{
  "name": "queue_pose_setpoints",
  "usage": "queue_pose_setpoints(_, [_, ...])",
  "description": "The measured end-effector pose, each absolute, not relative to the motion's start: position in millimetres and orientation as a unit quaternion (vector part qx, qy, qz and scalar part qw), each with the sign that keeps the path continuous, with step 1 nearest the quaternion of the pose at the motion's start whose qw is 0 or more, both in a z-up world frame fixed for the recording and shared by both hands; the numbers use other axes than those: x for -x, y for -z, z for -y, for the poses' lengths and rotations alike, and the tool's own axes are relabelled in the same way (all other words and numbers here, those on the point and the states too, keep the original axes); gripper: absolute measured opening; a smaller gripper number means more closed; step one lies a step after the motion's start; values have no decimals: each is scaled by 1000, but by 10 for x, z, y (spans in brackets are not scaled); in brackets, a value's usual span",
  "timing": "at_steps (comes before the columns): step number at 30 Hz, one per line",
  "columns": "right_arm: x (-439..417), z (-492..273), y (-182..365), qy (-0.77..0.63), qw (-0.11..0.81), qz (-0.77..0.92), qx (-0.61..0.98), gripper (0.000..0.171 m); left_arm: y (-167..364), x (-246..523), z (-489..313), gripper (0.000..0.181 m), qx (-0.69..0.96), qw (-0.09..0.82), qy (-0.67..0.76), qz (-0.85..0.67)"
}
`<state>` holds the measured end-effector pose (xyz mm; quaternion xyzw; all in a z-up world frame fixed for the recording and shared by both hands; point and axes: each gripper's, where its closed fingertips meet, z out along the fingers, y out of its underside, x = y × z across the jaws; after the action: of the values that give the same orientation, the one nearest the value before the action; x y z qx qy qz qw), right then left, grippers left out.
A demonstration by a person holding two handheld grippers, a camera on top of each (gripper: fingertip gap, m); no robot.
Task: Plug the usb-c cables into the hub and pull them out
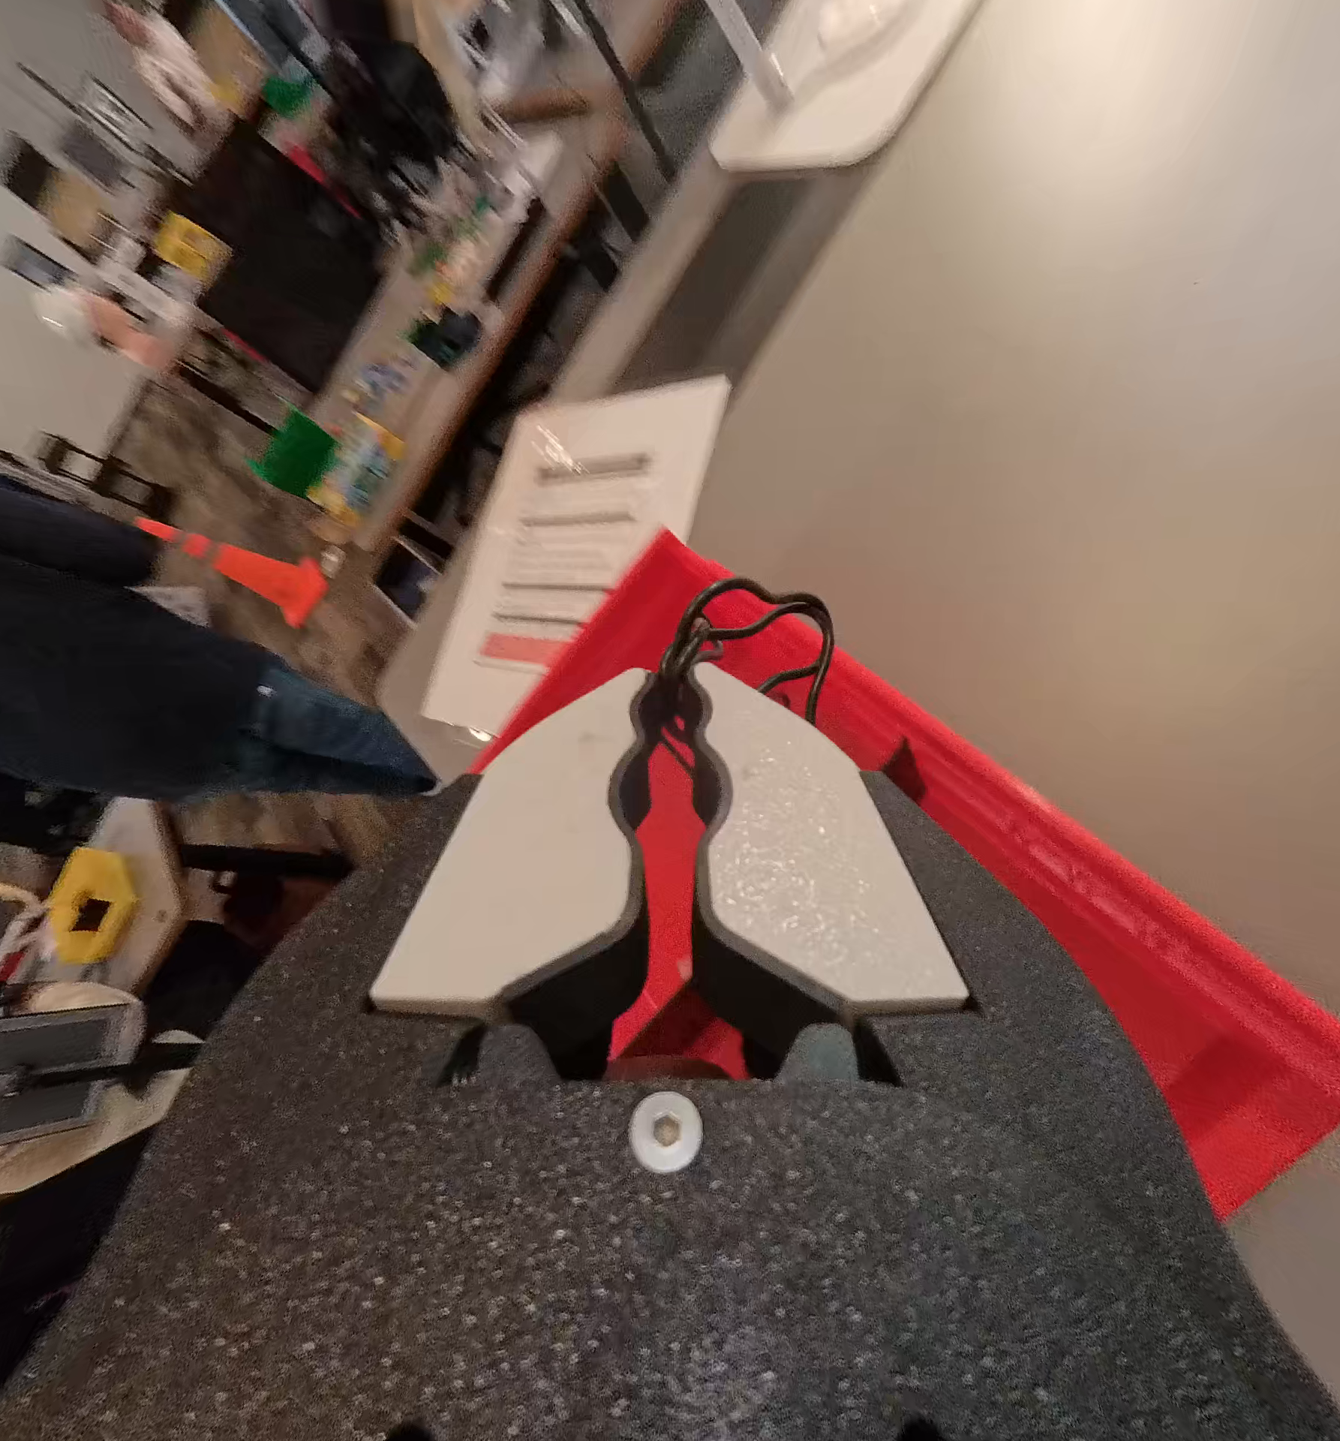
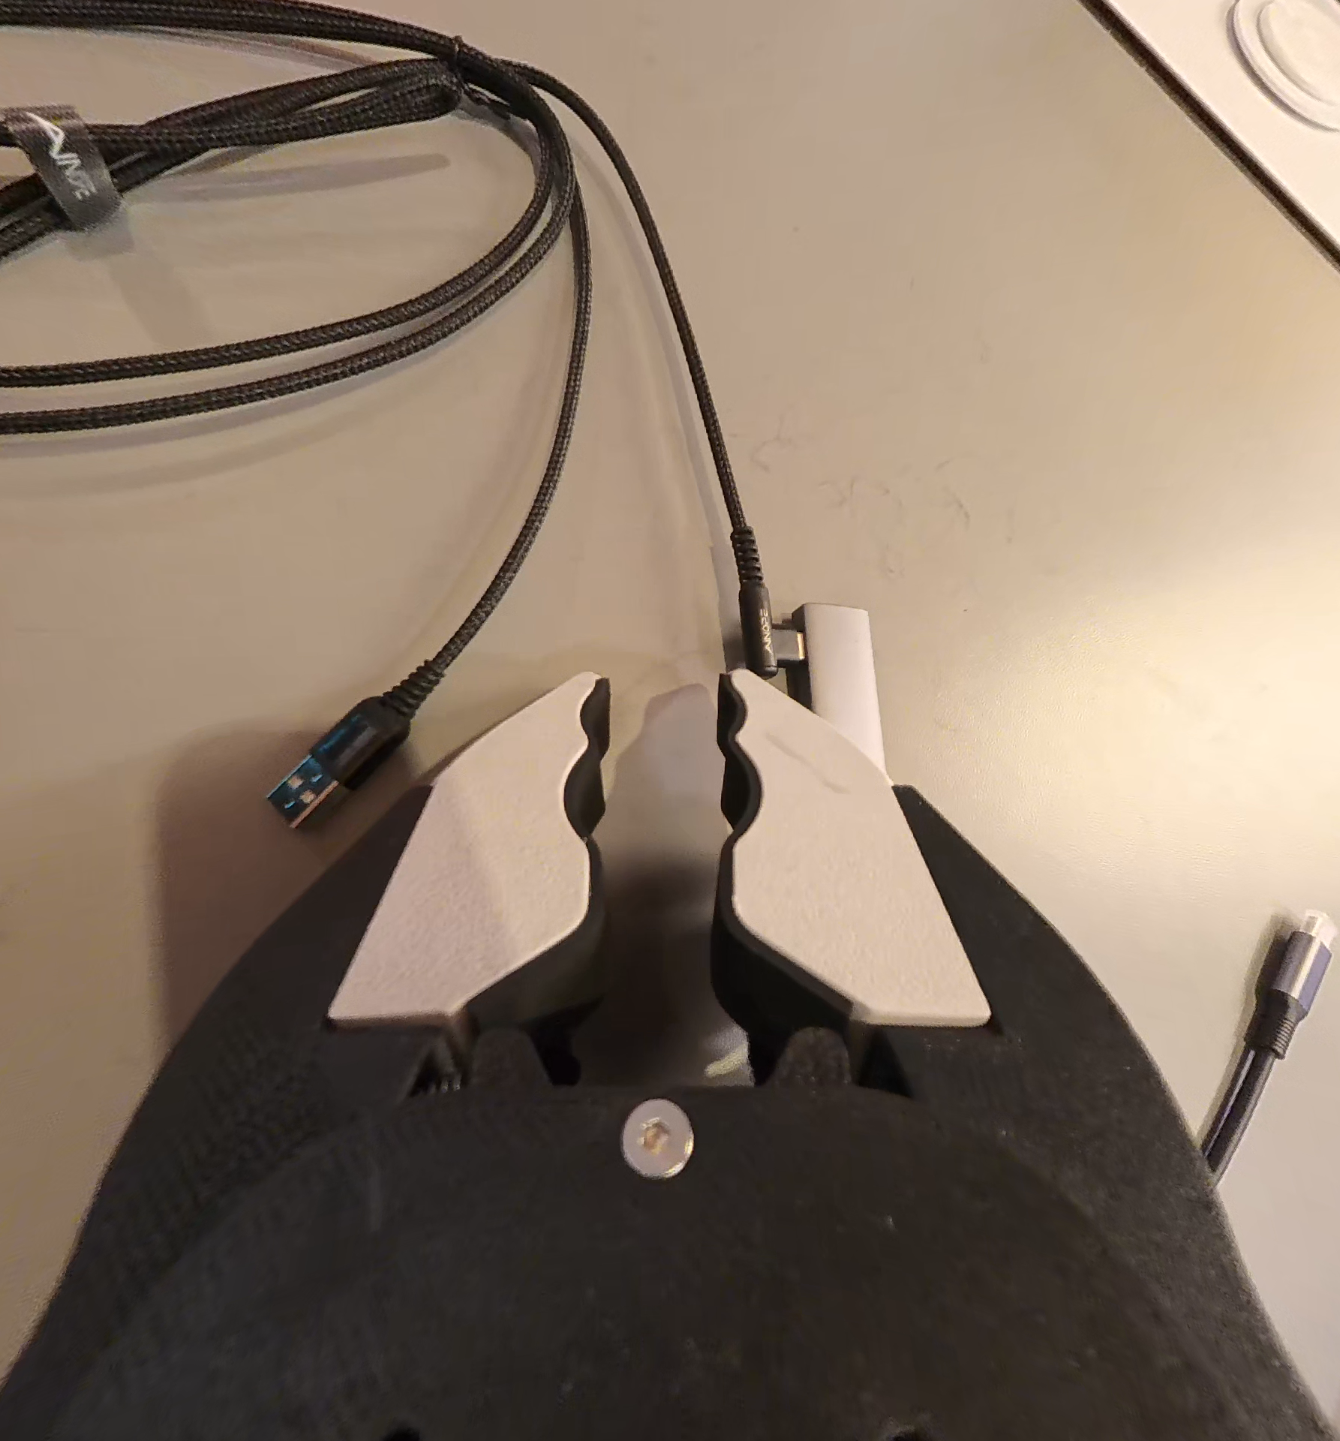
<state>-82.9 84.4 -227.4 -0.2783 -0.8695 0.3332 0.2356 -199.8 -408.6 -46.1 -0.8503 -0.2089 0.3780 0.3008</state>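
Note:
In the right wrist view my right gripper (image 2: pixel 663 694) hovers low over the beige table (image 2: pixel 1041 468), jaws a little apart. A pale rounded thing (image 2: pixel 671 721) lies in the gap; I cannot tell what it is. The grey hub (image 2: pixel 842 663) lies just past the right fingertip, partly under it. A black right-angle USB-C plug (image 2: pixel 760 631) sits in the hub's end. A USB-A plug (image 2: pixel 316 780) with a blue insert lies left of the fingers. In the left wrist view my left gripper (image 1: pixel 671 690) is raised and tilted, shut on a thin black cord (image 1: pixel 729 608) of a red fabric pouch (image 1: pixel 1041 897).
Coiled black braided cable (image 2: pixel 261 374) with a strap (image 2: pixel 67 171) fills the table's far left. A grey plug on a braided cable (image 2: pixel 1302 963) lies at the right. A white flat device (image 2: pixel 1275 101) sits at the far right corner. The left view shows blurred shelves, an orange cone (image 1: pixel 261 577) and a person's leg (image 1: pixel 183 702). Tip to tip, the grippers are about 55 cm apart. From my right tips it is roughly 6 cm to the USB-A plug (image 2: pixel 316 780); from my left, 55 cm.

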Motion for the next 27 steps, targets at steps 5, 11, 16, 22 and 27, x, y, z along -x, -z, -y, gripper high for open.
queue_pose_setpoints(5, [829,-843,2276,-334,234,870,279,26,-683,1836,3730,5,764,393,-475,190])
queue_pose_setpoints(11, [881,-841,2289,-335,220,870,287,27,-1419,1500,2978,5,702,483,-504,144])
queue_pose_setpoints(16, [1081,-758,2290,-336,219,871,284,27,-1348,1518,2251,5,694,547,-448,136])
queue_pose_setpoints(22, [1428,-531,2290,-340,214,876,266,26,-842,1769,1408,5,642,663,-348,167])
queue_pose_setpoints(27, [1692,-354,2213,-358,239,871,237,28,-288,2047,767,5,547,761,-293,193])
